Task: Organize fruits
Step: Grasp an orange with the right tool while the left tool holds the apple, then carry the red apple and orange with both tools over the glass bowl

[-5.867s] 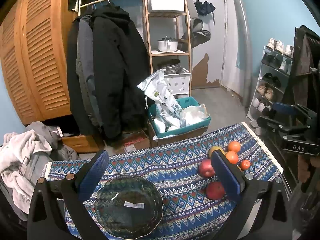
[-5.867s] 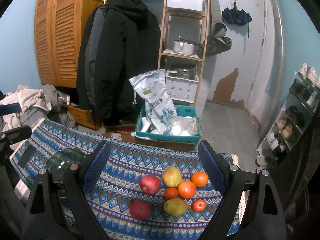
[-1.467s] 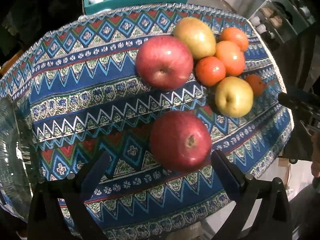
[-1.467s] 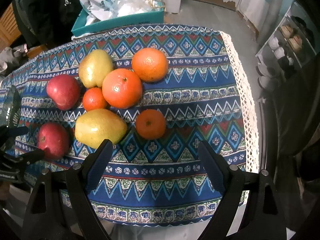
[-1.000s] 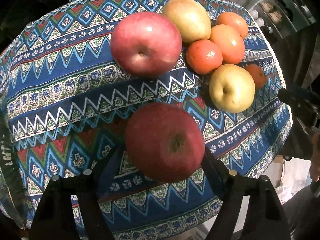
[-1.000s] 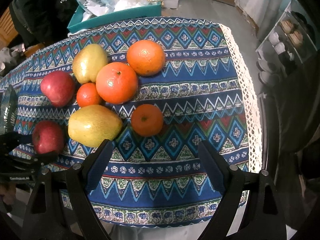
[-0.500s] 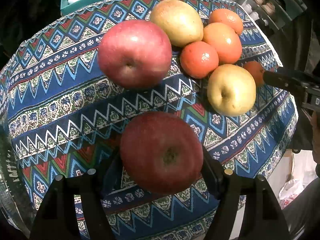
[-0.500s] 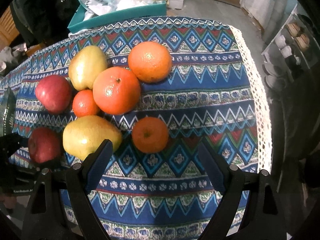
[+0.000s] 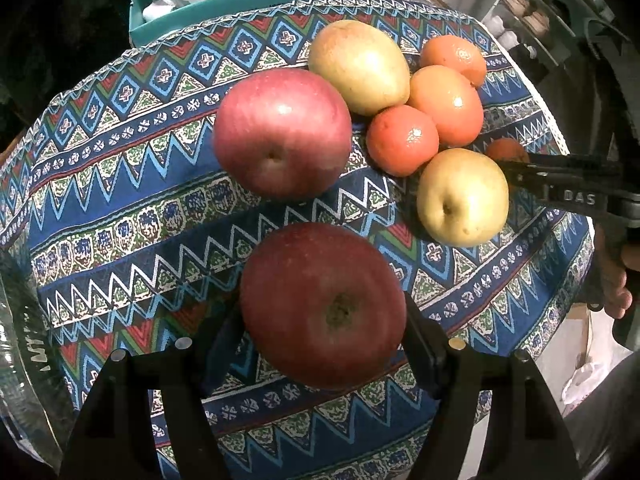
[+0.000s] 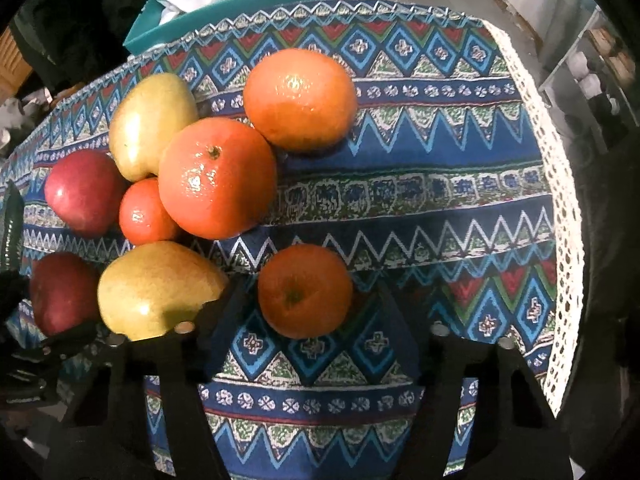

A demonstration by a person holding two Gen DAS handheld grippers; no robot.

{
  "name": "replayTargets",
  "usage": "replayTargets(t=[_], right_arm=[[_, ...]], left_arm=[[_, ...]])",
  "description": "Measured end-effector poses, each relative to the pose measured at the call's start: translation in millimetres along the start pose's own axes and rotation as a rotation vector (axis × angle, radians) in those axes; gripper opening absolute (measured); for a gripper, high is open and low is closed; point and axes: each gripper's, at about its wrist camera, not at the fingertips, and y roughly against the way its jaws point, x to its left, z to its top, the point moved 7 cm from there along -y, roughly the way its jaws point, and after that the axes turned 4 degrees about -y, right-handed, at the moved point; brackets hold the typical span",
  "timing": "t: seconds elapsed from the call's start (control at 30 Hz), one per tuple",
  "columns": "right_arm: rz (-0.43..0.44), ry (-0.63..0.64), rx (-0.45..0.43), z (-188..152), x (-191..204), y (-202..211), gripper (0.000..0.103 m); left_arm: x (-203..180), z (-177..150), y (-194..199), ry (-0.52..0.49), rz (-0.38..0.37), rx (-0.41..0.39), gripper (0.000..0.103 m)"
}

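In the left wrist view my left gripper is shut on a dark red apple, both pads against its sides, over the patterned cloth. A second red apple, two yellow pears and several oranges lie beyond. In the right wrist view my right gripper is open, its fingers on either side of a small orange with gaps to both. The held apple shows at far left there.
A glass bowl's rim shows at the left edge of the left wrist view. A teal bin stands behind the table. The cloth's white lace edge marks the table's right end; a shoe rack is beyond.
My left gripper closed in on the dark red apple and now grips it. My right gripper came down and forward, and its fingers now straddle the small orange.
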Motion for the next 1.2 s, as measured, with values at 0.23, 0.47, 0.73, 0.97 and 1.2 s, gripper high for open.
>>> replayTargets(t=[0.23,0.47,0.73,0.97,1.2], right_arm=[[-0.017,0.038,-0.001,-5,10,-8,0.046],[-0.042,0.071,-0.073,-7,23,7,0.046],[-0.047,0.086,-0.150,0,41,41,0.045],[-0.008,0.082,-0.225,4,52,80,0.045],[0.026,0.087,-0.293,9,70,117,0.045]], left_arm=[[4,-15,1,0.006,-0.001,-0.012,0.075],[13,-20,10,0.038,-0.018,-0.017,0.075],[29,-26,35,0.054,-0.015,-0.061,0.075],[38,-32,64,0.033,0.010,-0.112,0.075],[43,-36,104,0.024,0.007,-0.178,0.075]])
